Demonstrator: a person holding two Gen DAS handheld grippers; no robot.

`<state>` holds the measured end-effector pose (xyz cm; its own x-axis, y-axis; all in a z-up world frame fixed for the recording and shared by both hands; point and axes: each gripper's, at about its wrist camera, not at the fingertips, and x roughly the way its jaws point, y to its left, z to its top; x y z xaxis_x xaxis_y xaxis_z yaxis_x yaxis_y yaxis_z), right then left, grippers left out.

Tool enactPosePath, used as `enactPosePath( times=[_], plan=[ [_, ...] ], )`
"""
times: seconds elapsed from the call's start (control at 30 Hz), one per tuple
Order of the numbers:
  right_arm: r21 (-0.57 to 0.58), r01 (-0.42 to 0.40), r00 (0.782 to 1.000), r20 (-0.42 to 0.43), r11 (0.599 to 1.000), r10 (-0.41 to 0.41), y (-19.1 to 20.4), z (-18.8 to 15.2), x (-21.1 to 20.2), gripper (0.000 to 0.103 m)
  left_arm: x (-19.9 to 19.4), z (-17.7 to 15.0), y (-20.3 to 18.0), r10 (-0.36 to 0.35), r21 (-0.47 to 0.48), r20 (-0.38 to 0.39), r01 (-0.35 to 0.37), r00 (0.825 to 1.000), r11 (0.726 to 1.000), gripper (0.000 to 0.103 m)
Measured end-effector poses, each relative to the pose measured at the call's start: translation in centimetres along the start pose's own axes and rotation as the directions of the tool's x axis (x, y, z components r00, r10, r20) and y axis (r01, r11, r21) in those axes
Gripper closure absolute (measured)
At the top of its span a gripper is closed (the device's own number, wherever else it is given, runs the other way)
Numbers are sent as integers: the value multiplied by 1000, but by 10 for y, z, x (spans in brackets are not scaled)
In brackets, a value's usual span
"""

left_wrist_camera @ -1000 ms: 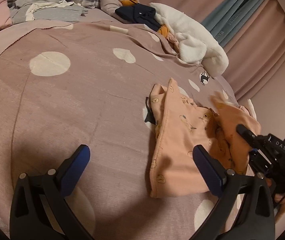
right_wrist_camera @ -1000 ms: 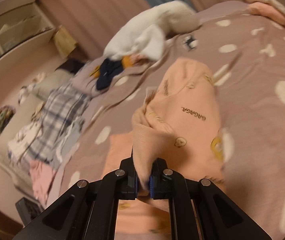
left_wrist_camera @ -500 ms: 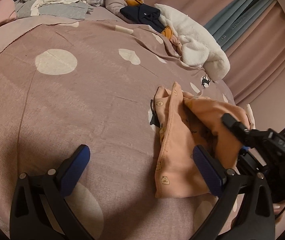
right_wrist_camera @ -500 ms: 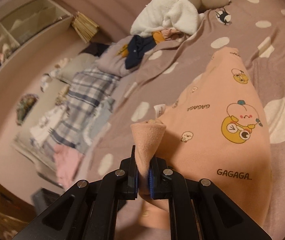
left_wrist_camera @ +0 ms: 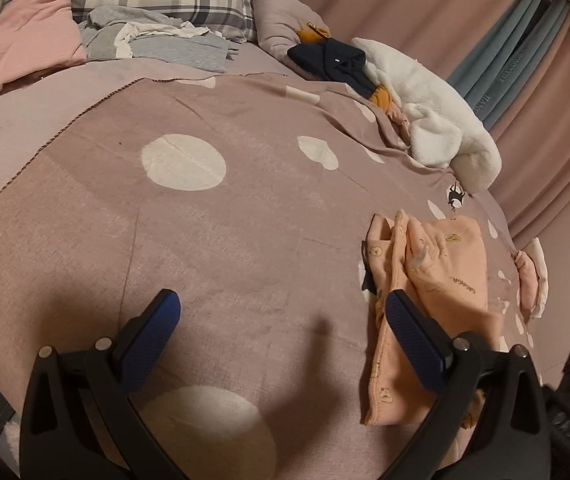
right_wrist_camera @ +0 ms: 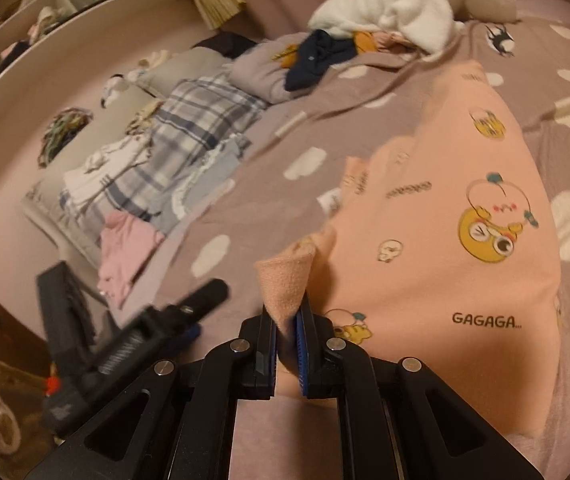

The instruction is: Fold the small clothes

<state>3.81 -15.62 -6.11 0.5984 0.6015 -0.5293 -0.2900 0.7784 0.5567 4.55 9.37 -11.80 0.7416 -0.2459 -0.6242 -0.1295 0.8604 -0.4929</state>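
My right tongs point(right_wrist_camera: 287, 326) are clamped on a corner of the peach garment point(right_wrist_camera: 437, 240) to carry it over for a fold; my left tongs point(left_wrist_camera: 281, 344) gape empty above the bedspread point(left_wrist_camera: 205, 240), garment just right.

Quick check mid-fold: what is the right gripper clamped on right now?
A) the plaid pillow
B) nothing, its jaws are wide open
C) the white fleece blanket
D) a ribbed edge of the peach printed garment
D: in the right wrist view the right gripper has its blue pads pressed together on a ribbed fold of the peach garment, which lies on the dotted bedspread.
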Motion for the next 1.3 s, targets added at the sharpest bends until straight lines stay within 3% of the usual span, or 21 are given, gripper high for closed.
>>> enactPosePath(
  times=[0.13, 0.3, 0.43, 0.53, 0.6, 0.63, 0.77, 0.87, 0.93, 1.0, 1.03, 1.17, 1.23, 1.3],
  plan=[
    [-28, -41, 999, 8, 999, 42, -4, -6, -9, 93, 1, 2, 3, -18, -29, -7, 18, 1000, 999, 0],
    [-173, 76, 987, -125, 982, -99, 4, -28, 12, 89, 1, 3, 6, -33, -56, -9, 33, 999, 998, 0],
    [-209, 14, 981, -186, 978, -53, 17, -24, 12, 89, 0, 3, 4, -27, -48, -10, 27, 1000, 998, 0],
    [-244, 29, 987, -144, 969, -66, 27, -9, 4, 65, 0, 3, 4, -31, -52, -10, 30, 999, 998, 0],
    [-276, 112, 985, -93, 955, -143, 32, 10, 6, 33, 0, 3, 5, -34, -54, -12, 33, 999, 998, 0],
    [-279, 156, 980, -74, 948, -183, 32, 19, 9, 30, 0, 3, 5, -35, -54, -13, 34, 999, 998, 0],
    [-249, 266, 956, -59, 931, -289, 18, 67, 35, 30, 1, 3, 3, -28, -38, -21, 27, 999, 999, 0],
    [-241, 375, 911, -84, 895, -405, 3, 92, 68, 30, 3, 3, 2, -22, -24, -26, 22, 999, 999, 0],
    [-261, 416, 881, -122, 871, -457, -6, 93, 85, 40, 3, 4, 2, -23, -23, -29, 22, 999, 999, 0],
    [-281, 474, 834, -161, 835, -528, -15, 88, 102, 57, 4, 5, 3, -26, -22, -33, 25, 999, 999, 0],
    [-273, 488, 827, -162, 829, -539, -17, 86, 105, 58, 4, 6, 4, -27, -22, -34, 26, 999, 999, 0],
    [-235, 476, 855, -105, 848, -509, -22, 80, 96, 76, 6, 6, 4, -24, -19, -38, 23, 999, 1000, 0],
    [-206, 458, 870, -97, 865, -484, -26, 82, 90, 90, 6, 5, 3, -14, -9, -36, 14, 999, 1000, 0],
    [-146, 431, 889, -97, 890, -447, -32, 84, 85, 91, 7, 4, 1, -5, 2, -36, 5, 999, 1000, 0]
  ],
)
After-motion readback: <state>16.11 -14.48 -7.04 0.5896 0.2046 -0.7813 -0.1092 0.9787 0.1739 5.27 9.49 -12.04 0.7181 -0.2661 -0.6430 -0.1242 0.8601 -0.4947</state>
